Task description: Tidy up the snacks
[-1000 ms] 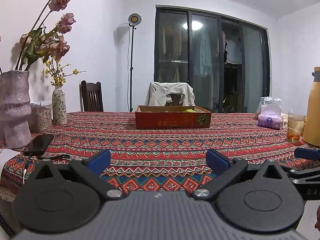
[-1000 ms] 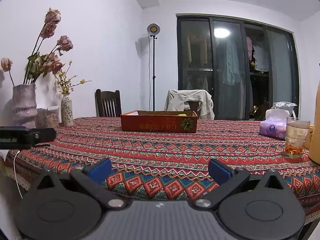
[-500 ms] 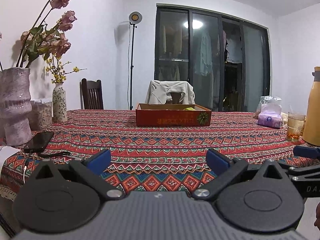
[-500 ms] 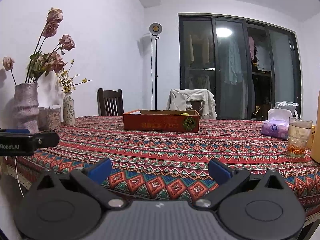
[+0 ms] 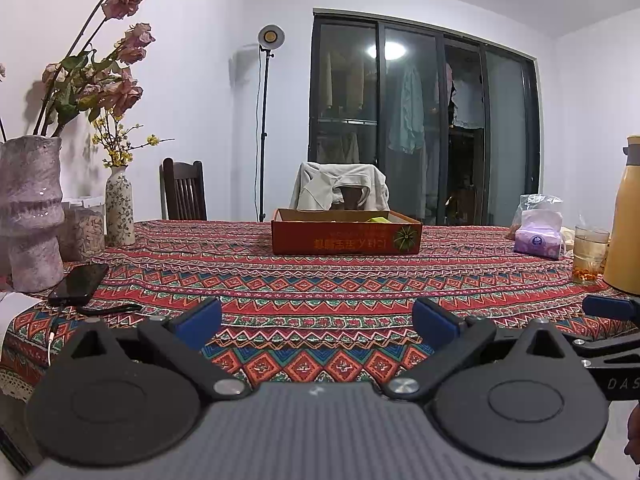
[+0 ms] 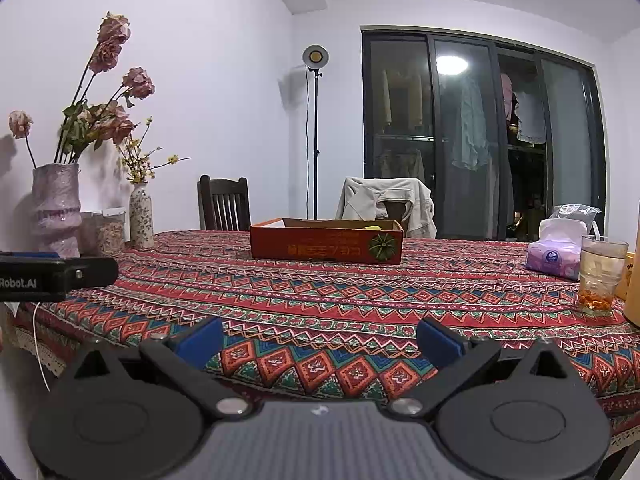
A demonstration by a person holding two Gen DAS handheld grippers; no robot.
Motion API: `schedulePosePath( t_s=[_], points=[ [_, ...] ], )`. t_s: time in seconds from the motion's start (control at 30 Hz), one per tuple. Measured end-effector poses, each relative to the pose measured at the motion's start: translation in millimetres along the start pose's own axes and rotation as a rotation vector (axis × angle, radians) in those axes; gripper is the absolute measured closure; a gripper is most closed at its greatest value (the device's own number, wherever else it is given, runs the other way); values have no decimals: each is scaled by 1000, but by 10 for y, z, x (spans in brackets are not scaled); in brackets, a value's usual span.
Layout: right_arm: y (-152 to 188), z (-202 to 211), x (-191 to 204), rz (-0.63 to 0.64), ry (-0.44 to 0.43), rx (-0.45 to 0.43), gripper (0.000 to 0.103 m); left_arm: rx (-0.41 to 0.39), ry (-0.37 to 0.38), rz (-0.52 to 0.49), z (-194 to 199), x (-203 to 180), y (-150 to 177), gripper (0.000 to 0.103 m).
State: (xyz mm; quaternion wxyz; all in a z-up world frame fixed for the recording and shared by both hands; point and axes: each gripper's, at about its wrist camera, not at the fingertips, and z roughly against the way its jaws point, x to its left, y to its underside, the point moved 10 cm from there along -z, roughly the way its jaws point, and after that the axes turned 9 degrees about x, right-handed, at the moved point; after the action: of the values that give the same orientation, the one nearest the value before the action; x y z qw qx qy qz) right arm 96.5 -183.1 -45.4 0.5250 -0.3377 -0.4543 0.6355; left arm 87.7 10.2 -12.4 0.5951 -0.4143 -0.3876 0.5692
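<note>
A: Left wrist view: left gripper [image 5: 316, 320] gapes empty; red cardboard box [image 5: 346, 236] sits mid-table, something yellow inside.

B: Right wrist view: right gripper [image 6: 318, 338] equally spread, box [image 6: 326, 246] well ahead. Probably light, crushable; pinch 1 side wall.

Left of table: I saw a phone [image 5: 80, 279] beside a pink vase [image 5: 30, 216].
Right: I saw a tissue pack [image 5: 538, 238], a glass [image 5: 589, 254], and a yellow flask [image 5: 626, 220].

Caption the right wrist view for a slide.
Open right gripper at the table edge, facing a red box; nothing held.
</note>
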Motion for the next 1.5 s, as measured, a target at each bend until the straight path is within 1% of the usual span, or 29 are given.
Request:
schedulePosePath(
  t_s=[1.5],
  points=[
    [2, 40, -17, 5, -8, -12, 0, -10, -3, -2, 29, 14, -17, 0]
  ],
)
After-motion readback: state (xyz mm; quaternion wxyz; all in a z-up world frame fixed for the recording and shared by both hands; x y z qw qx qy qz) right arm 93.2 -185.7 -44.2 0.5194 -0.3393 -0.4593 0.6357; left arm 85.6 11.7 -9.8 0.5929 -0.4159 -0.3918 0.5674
